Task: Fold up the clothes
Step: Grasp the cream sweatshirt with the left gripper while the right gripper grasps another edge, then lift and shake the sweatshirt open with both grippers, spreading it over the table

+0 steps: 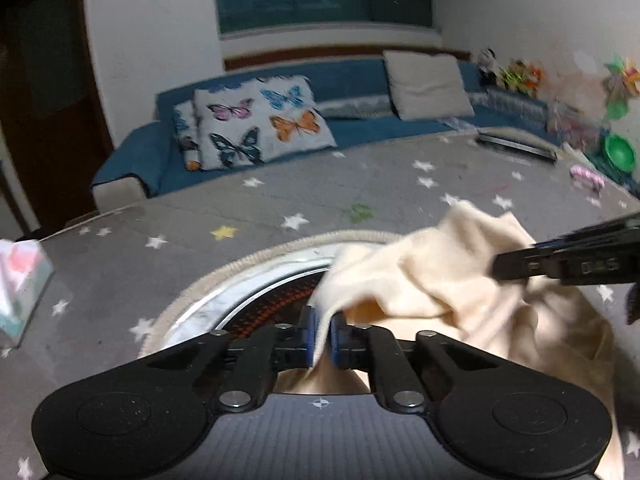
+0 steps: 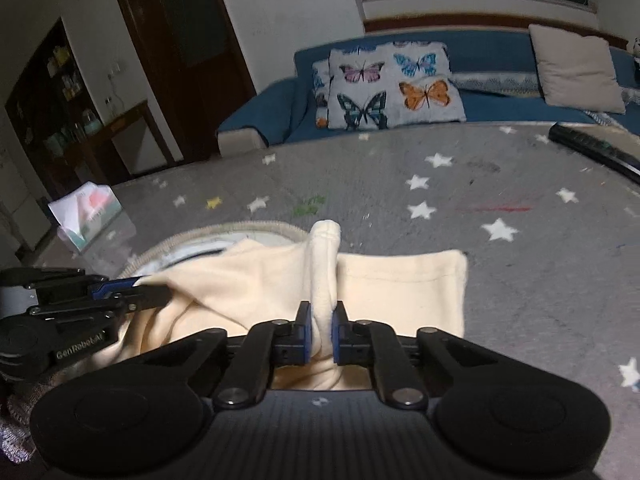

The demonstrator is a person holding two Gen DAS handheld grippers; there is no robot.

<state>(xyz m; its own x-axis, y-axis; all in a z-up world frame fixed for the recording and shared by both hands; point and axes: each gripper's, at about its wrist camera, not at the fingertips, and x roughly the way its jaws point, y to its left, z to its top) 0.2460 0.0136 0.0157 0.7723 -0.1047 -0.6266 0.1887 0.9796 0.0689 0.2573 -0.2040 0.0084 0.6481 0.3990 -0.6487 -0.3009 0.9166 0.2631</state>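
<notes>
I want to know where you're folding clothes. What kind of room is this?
Most likely a living room at home. A blue sofa holds a butterfly cushion, a remote control lies on the star-patterned grey table cover, and toys line the wall.

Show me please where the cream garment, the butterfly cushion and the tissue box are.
cream garment (image 2: 400,284): right wrist view, on the flat hemmed panel right of the pinched fold.
butterfly cushion (image 2: 394,84): right wrist view, on the middle of its printed face.
tissue box (image 2: 90,212): right wrist view, on its top face.
</notes>
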